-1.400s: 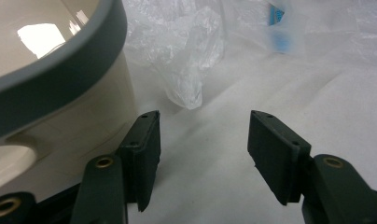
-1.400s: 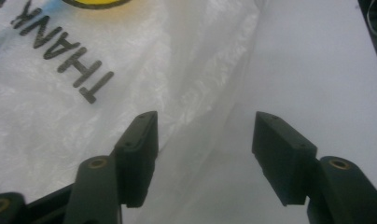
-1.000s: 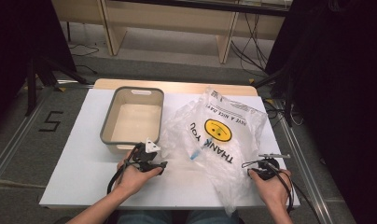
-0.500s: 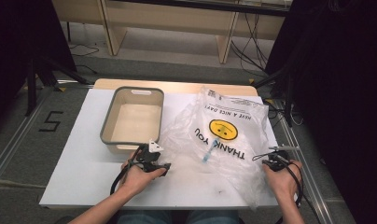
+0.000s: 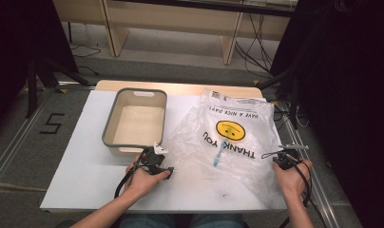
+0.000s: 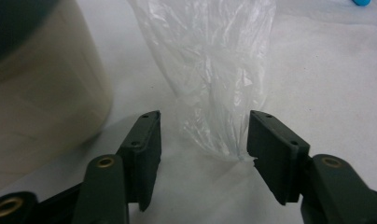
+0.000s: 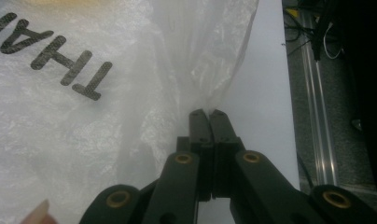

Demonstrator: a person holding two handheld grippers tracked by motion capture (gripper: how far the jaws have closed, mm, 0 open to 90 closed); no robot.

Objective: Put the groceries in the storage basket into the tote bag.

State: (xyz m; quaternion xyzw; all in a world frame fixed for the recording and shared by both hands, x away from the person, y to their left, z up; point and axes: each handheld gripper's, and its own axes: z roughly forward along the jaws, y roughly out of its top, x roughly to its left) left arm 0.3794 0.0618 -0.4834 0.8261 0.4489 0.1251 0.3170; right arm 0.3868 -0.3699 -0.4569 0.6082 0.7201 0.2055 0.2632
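Note:
A clear plastic bag (image 5: pixel 233 137) printed "THANK YOU" with a yellow smiley lies spread on the white table (image 5: pixel 85 175). A small blue object (image 5: pixel 218 154) shows inside it. At the bag's right edge my right gripper (image 5: pixel 277 157) is shut on a pinch of the film (image 7: pixel 210 70), its jaws pressed together (image 7: pixel 206 112). My left gripper (image 5: pixel 170 168) lies at the bag's left corner. Its jaws (image 6: pixel 204 115) have just been closing, and they stand apart around a twisted strip of the bag (image 6: pixel 214 70). The strip's end lies against the right jaw.
A beige bin with a grey rim (image 5: pixel 111 135) stands just beyond the left gripper, and its wall (image 6: pixel 42 93) is close on that gripper's left. The table's right edge (image 7: pixel 275 93) runs next to the right gripper, with floor and cables past it.
The right hand has moved toward the table's right edge with the bag's edge pinched, so the bag is stretched wider and flatter. The left hand has stayed in place.

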